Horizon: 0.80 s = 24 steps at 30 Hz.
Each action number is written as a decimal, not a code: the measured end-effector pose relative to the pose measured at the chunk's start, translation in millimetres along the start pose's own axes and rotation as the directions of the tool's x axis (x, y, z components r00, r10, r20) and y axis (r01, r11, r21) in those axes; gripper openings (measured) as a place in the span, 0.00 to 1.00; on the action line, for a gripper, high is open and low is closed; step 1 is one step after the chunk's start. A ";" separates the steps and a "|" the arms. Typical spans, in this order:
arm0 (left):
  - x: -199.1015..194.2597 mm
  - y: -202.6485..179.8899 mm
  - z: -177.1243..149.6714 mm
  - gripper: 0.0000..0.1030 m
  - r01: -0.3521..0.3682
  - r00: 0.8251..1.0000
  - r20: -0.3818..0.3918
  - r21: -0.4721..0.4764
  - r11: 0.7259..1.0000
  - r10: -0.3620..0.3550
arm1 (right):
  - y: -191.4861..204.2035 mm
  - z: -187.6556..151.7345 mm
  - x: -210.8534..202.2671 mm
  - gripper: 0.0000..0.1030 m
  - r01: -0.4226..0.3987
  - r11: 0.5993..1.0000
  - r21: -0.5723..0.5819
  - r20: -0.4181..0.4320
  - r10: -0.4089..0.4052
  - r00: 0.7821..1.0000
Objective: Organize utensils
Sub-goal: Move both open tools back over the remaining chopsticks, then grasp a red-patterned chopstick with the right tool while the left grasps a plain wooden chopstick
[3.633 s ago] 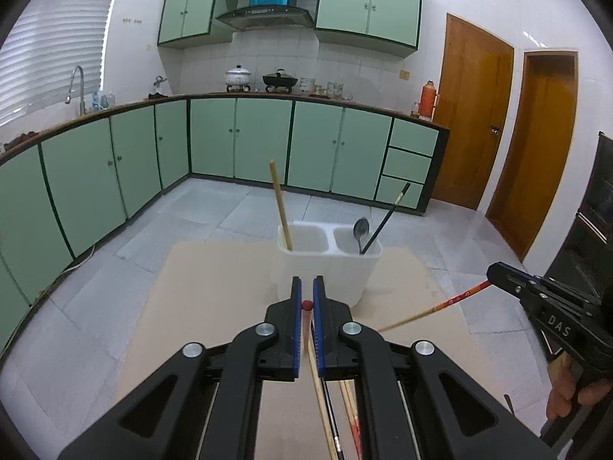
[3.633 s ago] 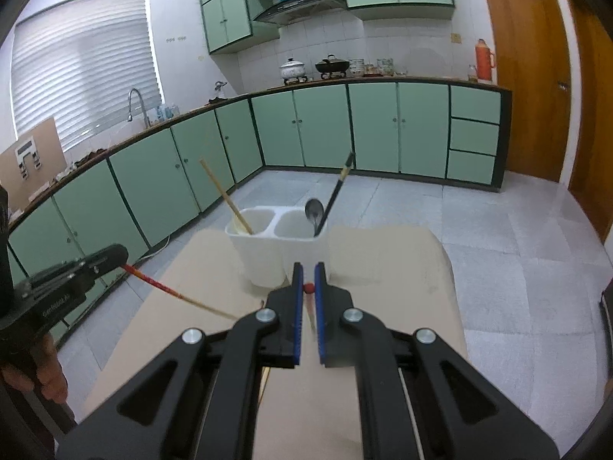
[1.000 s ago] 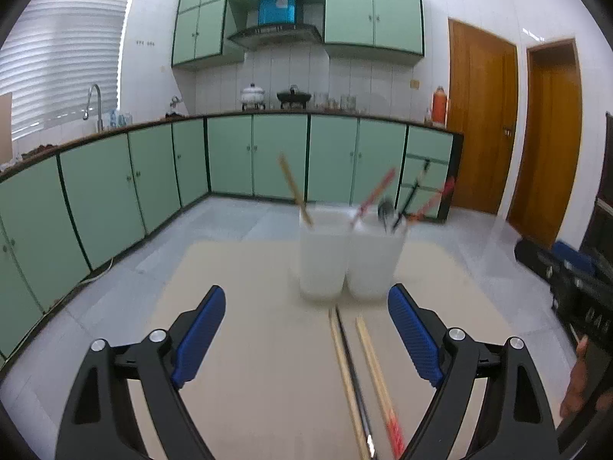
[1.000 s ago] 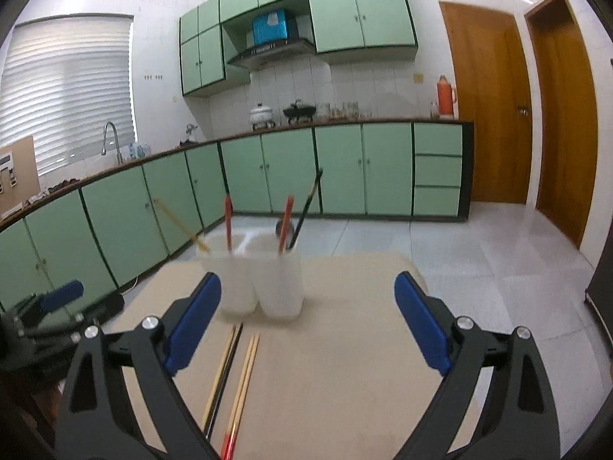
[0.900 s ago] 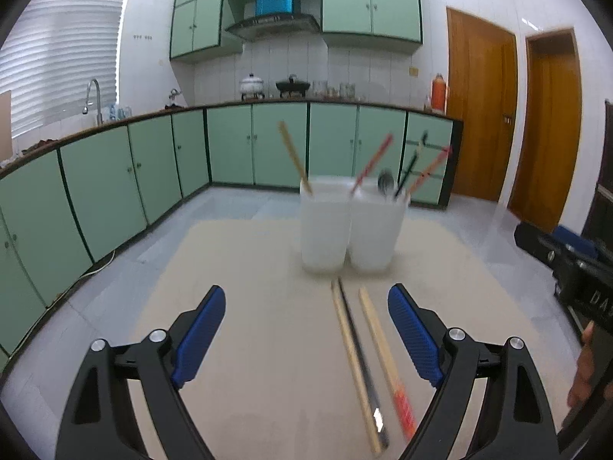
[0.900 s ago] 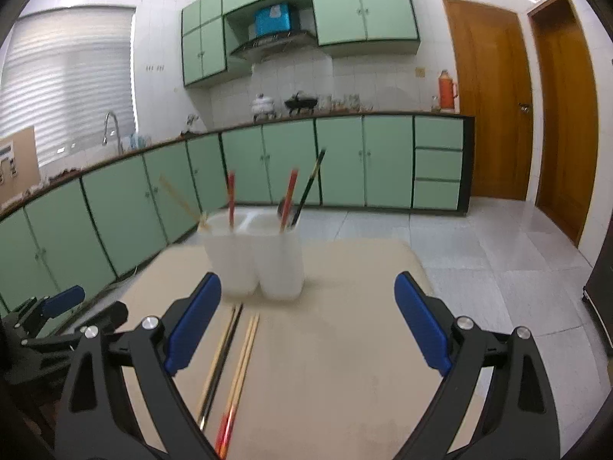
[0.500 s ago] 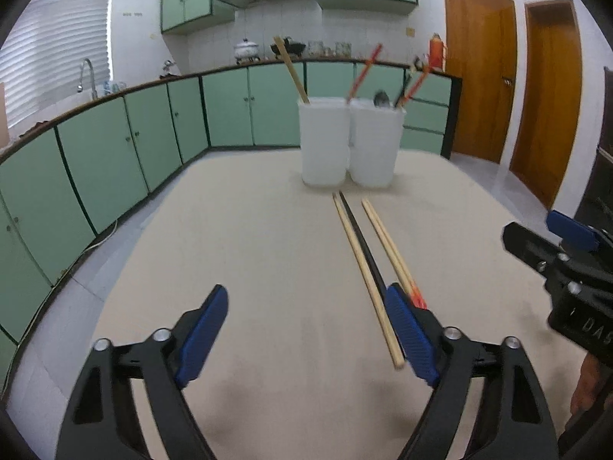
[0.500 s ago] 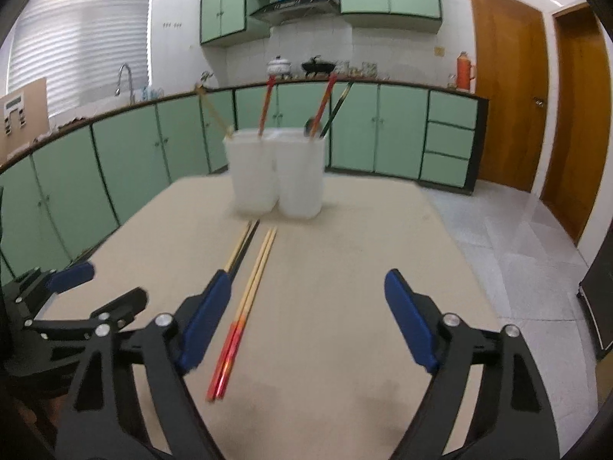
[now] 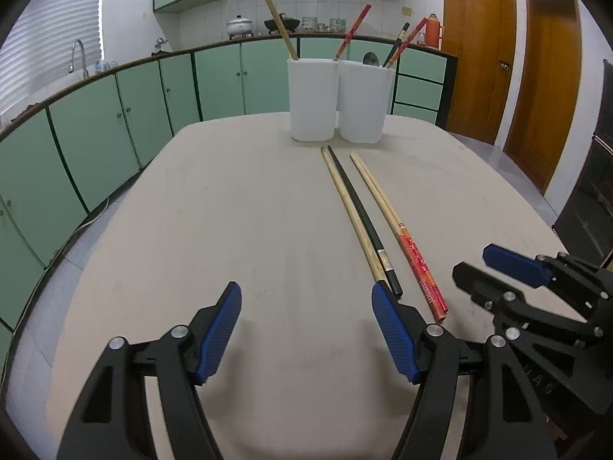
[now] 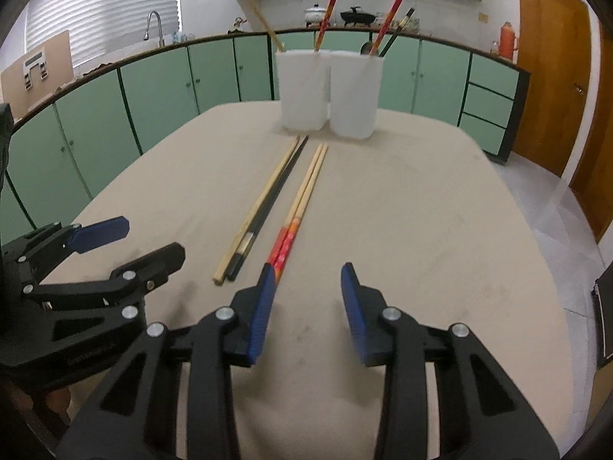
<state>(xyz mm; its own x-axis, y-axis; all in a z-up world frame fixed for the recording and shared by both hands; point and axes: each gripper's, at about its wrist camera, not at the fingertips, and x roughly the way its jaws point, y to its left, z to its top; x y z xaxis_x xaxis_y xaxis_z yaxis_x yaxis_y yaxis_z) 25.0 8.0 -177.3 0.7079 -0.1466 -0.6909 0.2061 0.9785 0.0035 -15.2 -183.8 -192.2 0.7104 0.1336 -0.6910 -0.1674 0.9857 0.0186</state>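
A white two-compartment holder (image 9: 341, 99) stands at the table's far end and holds chopsticks and a spoon; it also shows in the right wrist view (image 10: 329, 92). On the table lie a pale wooden chopstick (image 9: 348, 211), a black chopstick (image 9: 362, 212) and a pair of red-ended chopsticks (image 9: 394, 226), also seen in the right wrist view (image 10: 299, 207). My left gripper (image 9: 306, 306) is open and empty, low over the table near the chopsticks' near ends. My right gripper (image 10: 308, 280) is open and empty, its left finger by the red ends.
The beige table (image 9: 230, 230) is rounded, with edges on all sides. Green kitchen cabinets (image 9: 95, 130) run behind it and wooden doors (image 9: 475, 57) stand at the right. Each gripper shows in the other's view (image 9: 536, 287) (image 10: 88, 268).
Both grippers have dropped low and pulled back toward the near ends of the chopsticks. The right gripper's jaws have narrowed somewhat. The chopsticks on the table have not moved.
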 end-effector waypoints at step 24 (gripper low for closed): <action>9.2 4.0 -5.2 0.67 0.010 1.000 -0.023 -0.014 1.000 -0.010 | -9.4 -2.0 14.0 0.24 -0.009 1.000 0.008 -0.045 0.009 0.999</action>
<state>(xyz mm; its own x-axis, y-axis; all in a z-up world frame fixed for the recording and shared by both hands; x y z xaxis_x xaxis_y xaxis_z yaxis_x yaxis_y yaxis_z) 28.8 11.3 -187.4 0.6902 -0.1530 -0.7073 0.2036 0.9790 -0.0130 -5.0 -191.4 -203.5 0.6774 0.1378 -0.7226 -0.1677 0.9854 0.0306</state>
